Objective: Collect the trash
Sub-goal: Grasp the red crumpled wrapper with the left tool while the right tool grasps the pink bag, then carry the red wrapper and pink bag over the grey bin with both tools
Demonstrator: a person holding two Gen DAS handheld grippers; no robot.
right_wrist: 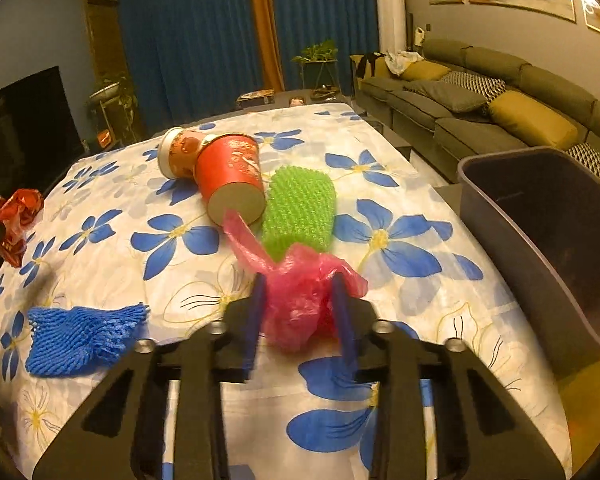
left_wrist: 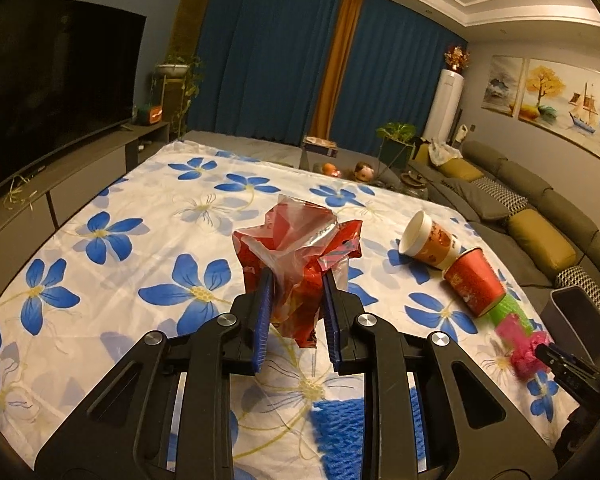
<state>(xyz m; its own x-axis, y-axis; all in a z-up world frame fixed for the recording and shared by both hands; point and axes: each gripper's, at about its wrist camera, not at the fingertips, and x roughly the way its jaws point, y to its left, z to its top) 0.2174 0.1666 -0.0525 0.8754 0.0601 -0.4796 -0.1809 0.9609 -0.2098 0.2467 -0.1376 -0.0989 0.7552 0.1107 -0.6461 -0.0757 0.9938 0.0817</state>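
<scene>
Starting on your left, your left gripper (left_wrist: 298, 280) is clamped on a crumpled red and clear plastic wrapper (left_wrist: 296, 248), which hangs clear of the flowered tablecloth (left_wrist: 112, 248). It is held only by thin, loose film, so it could slide out between the pads if you swing it quickly.

Moving right, a blue foam net (right_wrist: 84, 340) lies flat on the cloth, then a white paper cup (right_wrist: 178, 152) and a red paper cup (right_wrist: 230, 176) lie tipped on their sides, touching each other, with a green foam net (right_wrist: 300, 208) just beside the red one.

Your right gripper (right_wrist: 300, 300) is closed around a pink plastic bag (right_wrist: 300, 304) that seems to rest on or just above the cloth. One loose tail reaches toward the red cup's base, so lifting may drag or roll that cup.

At the far right, the grey bin (right_wrist: 500, 200) sits off the table's edge; I can see nothing in it, though its bottom is partly hidden. Releasing short of its rim would drop the trash onto the floor.
</scene>
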